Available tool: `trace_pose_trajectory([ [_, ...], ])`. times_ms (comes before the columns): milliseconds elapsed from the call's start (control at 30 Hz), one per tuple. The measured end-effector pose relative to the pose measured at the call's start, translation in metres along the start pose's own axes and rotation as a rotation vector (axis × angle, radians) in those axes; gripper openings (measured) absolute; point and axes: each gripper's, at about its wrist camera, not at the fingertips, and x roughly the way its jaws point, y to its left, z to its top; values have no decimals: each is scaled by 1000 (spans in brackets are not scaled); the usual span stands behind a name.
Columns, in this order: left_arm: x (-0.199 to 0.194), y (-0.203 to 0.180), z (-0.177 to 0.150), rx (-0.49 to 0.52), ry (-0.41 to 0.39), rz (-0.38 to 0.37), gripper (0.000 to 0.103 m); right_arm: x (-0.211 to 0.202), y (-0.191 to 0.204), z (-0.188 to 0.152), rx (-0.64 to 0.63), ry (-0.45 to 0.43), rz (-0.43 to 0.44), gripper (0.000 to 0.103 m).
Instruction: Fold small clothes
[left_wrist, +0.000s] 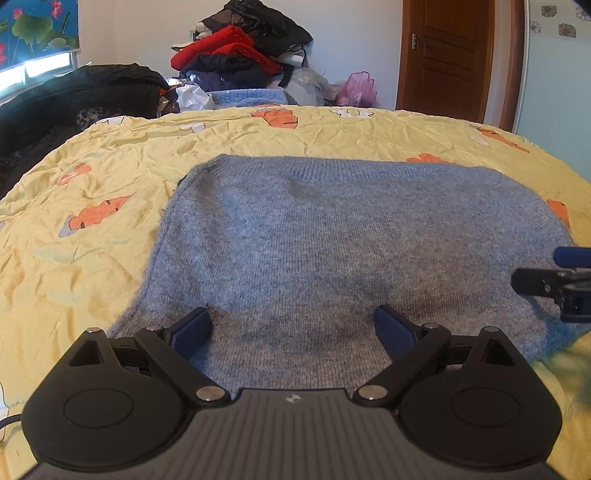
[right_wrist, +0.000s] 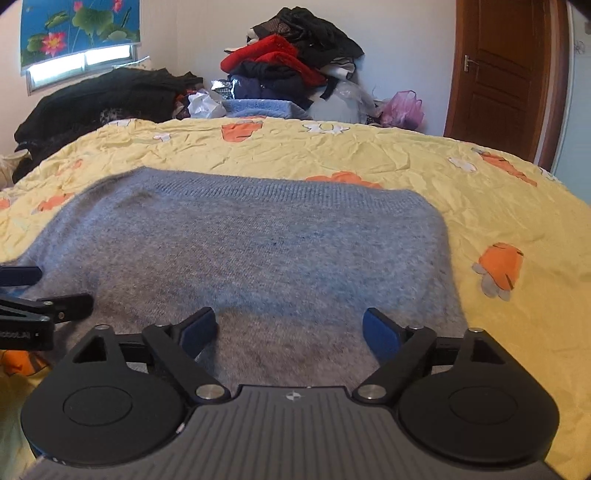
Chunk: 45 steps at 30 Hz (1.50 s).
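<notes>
A grey-blue knitted sweater (left_wrist: 332, 236) lies flat on the yellow bedspread (left_wrist: 92, 206), its ribbed hem at the far side. It also shows in the right wrist view (right_wrist: 258, 251). My left gripper (left_wrist: 293, 328) is open and empty, just above the sweater's near left part. My right gripper (right_wrist: 290, 330) is open and empty, just above the sweater's near right part. The right gripper's fingers (left_wrist: 546, 284) show at the right edge of the left wrist view. The left gripper's fingers (right_wrist: 48, 306) show at the left edge of the right wrist view.
A pile of red, black and navy clothes (left_wrist: 240, 51) stands beyond the bed's far edge. Dark clothing (left_wrist: 74, 96) lies at the far left. A pink plastic bag (left_wrist: 356, 88) and a brown door (left_wrist: 447, 55) are at the back right.
</notes>
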Motion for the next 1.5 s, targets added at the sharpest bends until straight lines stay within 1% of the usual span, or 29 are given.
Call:
trace_pose_trajectory([
  [67, 0, 1, 0, 0, 0, -3, 97, 4, -6, -8, -10, 12, -11, 90],
  [100, 0, 1, 0, -1, 0, -5, 98, 5, -7, -11, -31, -4, -14, 94],
  [167, 0, 1, 0, -1, 1, -7, 98, 7, -9, -10, -29, 8, -13, 96],
  [233, 0, 1, 0, -2, 0, -7, 98, 7, -8, -3, -24, 31, -14, 94],
  [300, 0, 1, 0, -6, -1, -10, 98, 1, -7, 1, -5, 24, -14, 85],
  [367, 0, 1, 0, -8, 0, -13, 98, -4, -7, 1, 0, 11, -10, 85],
  [433, 0, 1, 0, -8, 0, -14, 98, 0, -11, -6, 7, 33, -11, 86],
  [500, 0, 1, 0, -7, 0, -13, 98, 1, -12, -14, -13, 8, -11, 92],
  [567, -2, 1, 0, -9, 2, -4, 98, 2, -12, -13, -6, 11, -13, 93],
  [633, -12, 3, -3, -27, 5, 8, 98, -1, -13, -9, 11, 27, -12, 92],
  [667, -20, 6, -7, -45, 2, -8, 98, -7, -14, -8, 25, 21, -5, 85],
  [700, -29, 10, -11, -68, -5, -32, 98, -14, -14, -9, 29, 3, 6, 81],
  [733, -38, 16, -17, -100, -14, -60, 98, -21, -14, -10, 27, -19, 19, 81],
  [767, -45, 23, -22, -132, -16, -77, 98, -26, -14, -12, 21, -36, 28, 83],
  [800, -51, 30, -27, -169, -14, -84, 98, -26, -14, -14, 14, -31, 30, 87],
  [833, -57, 38, -32, -216, -12, -93, 98, -20, -16, -18, 10, 2, 24, 89],
  [867, -62, 47, -35, -265, -3, -105, 98, -13, -18, -23, 1, 24, 16, 94],
  [900, -66, 57, -38, -330, 8, -120, 98, -13, -17, -25, -20, 4, 4, 95],
  [933, -70, 66, -42, -399, 13, -141, 98, -13, -17, -23, -11, 8, 7, 95],
  [967, -73, 76, -45, -471, 13, -177, 98, -15, -18, -20, 8, 19, 18, 94],
  [1033, -75, 94, -53, -601, 6, -269, 98, -19, -19, -15, 51, 14, 49, 91],
  [1067, -73, 100, -56, -657, 2, -299, 98, -22, -20, -12, 68, 7, 69, 91],
  [1100, -69, 105, -58, -709, 1, -314, 98, -25, -18, -11, 78, -6, 86, 91],
  [1133, -68, 109, -60, -748, -17, -324, 98, -28, -16, -9, 80, -17, 99, 91],
  [1233, -61, 114, -58, -830, -36, -326, 98, -33, -8, -8, 65, -24, 114, 91],
  [1333, -53, 114, -53, -858, -62, -300, 97, -34, -2, -8, 52, -20, 127, 91],
  [1400, -47, 113, -50, -856, -77, -262, 85, -33, 0, -8, 59, -9, 131, 91],
  [1433, -45, 112, -49, -852, -81, -245, 77, -32, 0, -8, 63, -6, 135, 91],
  [1500, -41, 112, -47, -857, -93, -222, 71, -33, 1, -7, 66, -5, 144, 91],
])
